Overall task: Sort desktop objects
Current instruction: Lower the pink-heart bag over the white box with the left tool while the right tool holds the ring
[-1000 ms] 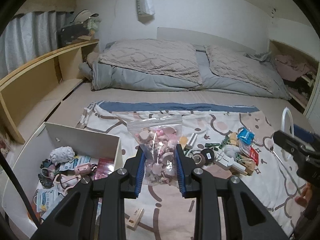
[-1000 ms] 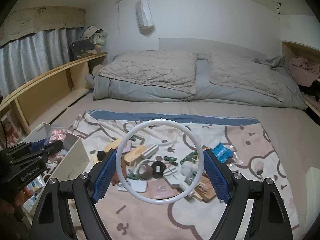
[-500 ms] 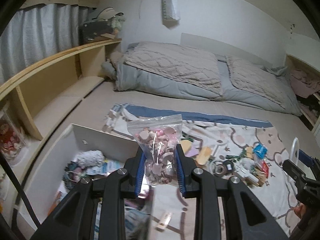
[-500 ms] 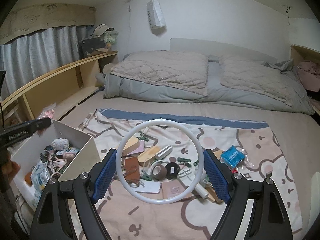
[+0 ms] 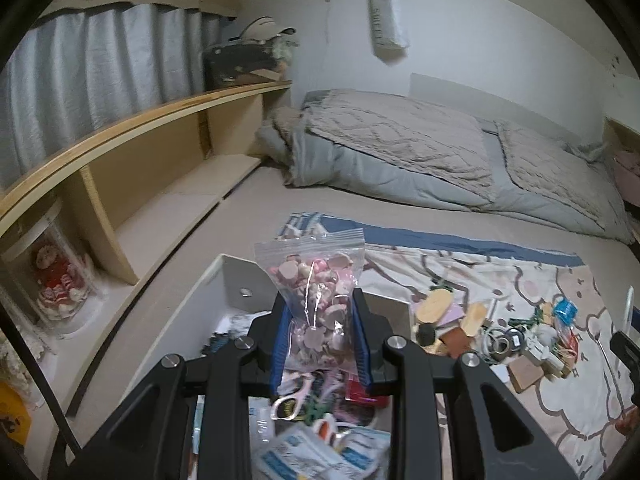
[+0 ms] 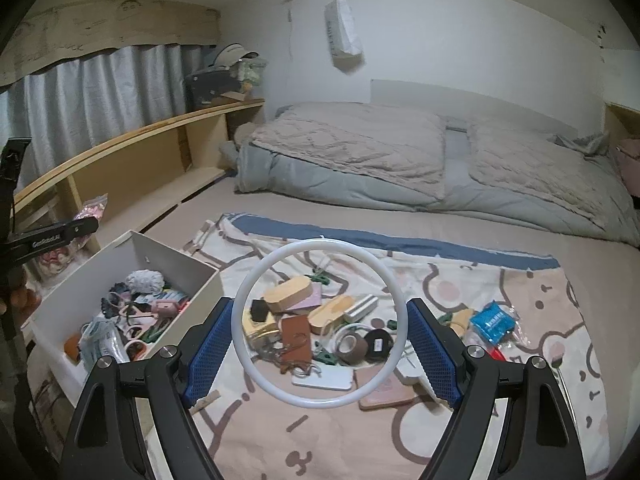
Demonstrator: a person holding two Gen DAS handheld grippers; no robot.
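Holding a zip bag of pink trinkets (image 5: 318,304) in our left gripper (image 5: 320,344) above the white box's rim (image 5: 236,268), we clamp a white ring (image 6: 320,324) in our right gripper (image 6: 320,354) over the cluttered blanket (image 6: 520,400).

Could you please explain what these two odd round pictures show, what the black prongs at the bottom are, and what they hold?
No robot here: a person holds a two-finger gripper in each hand, and a wide-angle camera on each looks along its fingers. The left gripper is shut on a clear zip bag of pink pieces, above a white box that already holds small things. The right gripper holds a white ring between its blue pads. Everything sits on a bed: a patterned cloth carries a pile of small objects, among them tape rolls and a blue packet.
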